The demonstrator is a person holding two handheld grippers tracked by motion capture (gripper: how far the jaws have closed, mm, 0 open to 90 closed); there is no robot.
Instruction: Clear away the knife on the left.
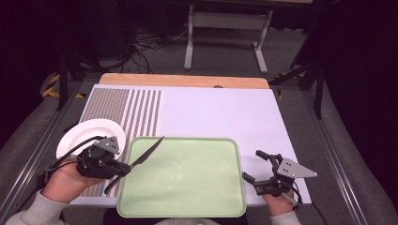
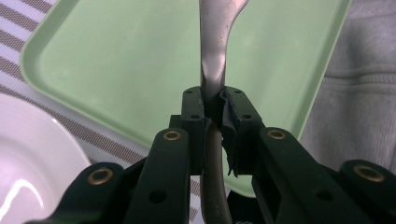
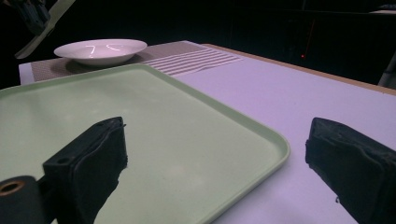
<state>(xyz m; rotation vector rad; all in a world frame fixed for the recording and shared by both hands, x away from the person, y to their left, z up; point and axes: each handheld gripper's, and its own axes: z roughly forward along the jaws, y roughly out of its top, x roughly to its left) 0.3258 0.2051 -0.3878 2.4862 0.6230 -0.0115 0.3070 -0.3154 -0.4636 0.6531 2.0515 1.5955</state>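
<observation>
My left gripper [image 1: 123, 169] is shut on a metal table knife [image 1: 149, 151] at the left rim of the pale green tray [image 1: 187, 183]. The knife slants up and right, its pointed tip over the tray's far left corner. In the left gripper view the jaws [image 2: 215, 105] pinch the knife [image 2: 217, 42] above the tray [image 2: 116, 56]. My right gripper [image 1: 251, 165] stands open by the tray's right rim with nothing in it. In the right gripper view its gripper [image 3: 217, 135] spans the tray's edge [image 3: 275, 140].
A white plate [image 1: 89, 131] sits left of the tray on a brown striped mat [image 1: 126, 108]; it shows in the other views [image 2: 32, 149] [image 3: 100, 49]. The white table top [image 1: 220, 112] stretches beyond the tray. A grey sleeve [image 2: 359, 93] lies near the tray.
</observation>
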